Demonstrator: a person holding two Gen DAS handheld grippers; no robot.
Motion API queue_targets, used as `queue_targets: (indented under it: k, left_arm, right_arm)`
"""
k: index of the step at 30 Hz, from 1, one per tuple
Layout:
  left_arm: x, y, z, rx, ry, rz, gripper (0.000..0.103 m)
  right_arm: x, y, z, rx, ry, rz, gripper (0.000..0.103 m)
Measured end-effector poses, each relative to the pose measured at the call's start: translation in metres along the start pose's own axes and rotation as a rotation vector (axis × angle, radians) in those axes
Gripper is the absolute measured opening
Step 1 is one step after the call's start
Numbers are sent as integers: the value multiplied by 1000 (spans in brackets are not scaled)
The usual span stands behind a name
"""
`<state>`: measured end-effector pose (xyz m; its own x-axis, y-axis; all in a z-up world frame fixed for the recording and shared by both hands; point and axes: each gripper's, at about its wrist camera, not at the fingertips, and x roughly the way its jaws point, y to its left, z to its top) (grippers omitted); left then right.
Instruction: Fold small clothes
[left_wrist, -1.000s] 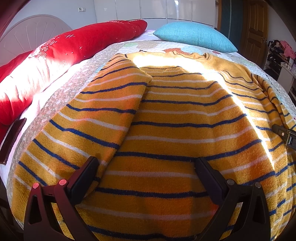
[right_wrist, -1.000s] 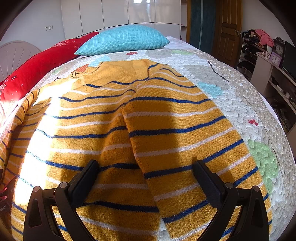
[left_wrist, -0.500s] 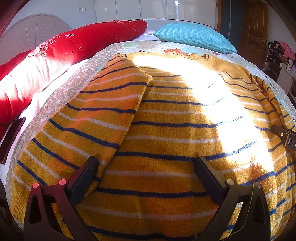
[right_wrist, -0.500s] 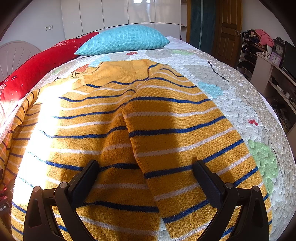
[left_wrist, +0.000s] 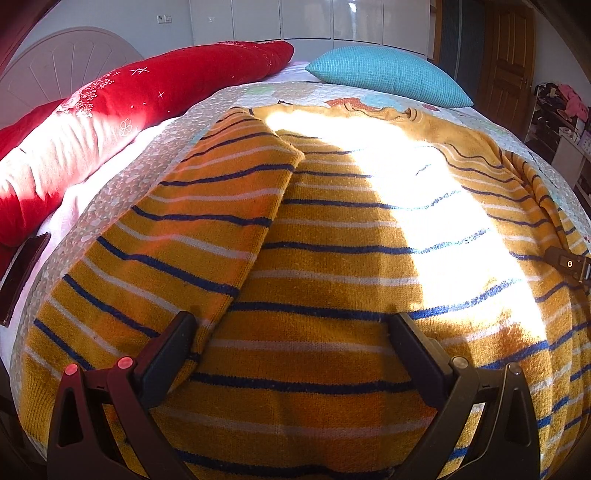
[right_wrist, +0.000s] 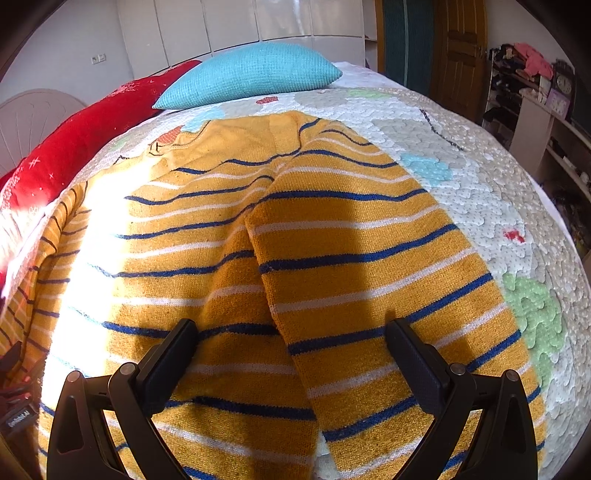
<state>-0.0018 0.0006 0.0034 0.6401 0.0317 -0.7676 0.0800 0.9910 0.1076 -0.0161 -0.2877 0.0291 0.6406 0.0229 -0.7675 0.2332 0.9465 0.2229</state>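
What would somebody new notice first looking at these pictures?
The striped sweater fills the foreground, spread on the quilt, with both sleeves folded in over its body. A bright patch of sunlight washes out its middle in the left wrist view. Behind it lie a teal pillow and a long red cushion; the left gripper and right gripper are open over the hem end.

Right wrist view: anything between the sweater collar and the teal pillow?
Only bare quilt between the sweater collar and the teal pillow.

Sweater hem cut off below, seemingly.
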Motion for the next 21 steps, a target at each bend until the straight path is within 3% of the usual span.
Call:
queue_targets:
  k: [5, 17, 21]
  left_arm:
    - [1, -1, 1, 0, -1, 3, 103]
    - [1, -1, 1, 0, -2, 5, 103]
    - [-7, 4, 0, -14, -57, -35, 103]
  right_arm:
    - [-4, -12, -3, 119, -6, 63, 103]
    - [-2, 0, -5, 44, -29, 0, 103]
    - [-9, -3, -5, 52, -41, 13, 103]
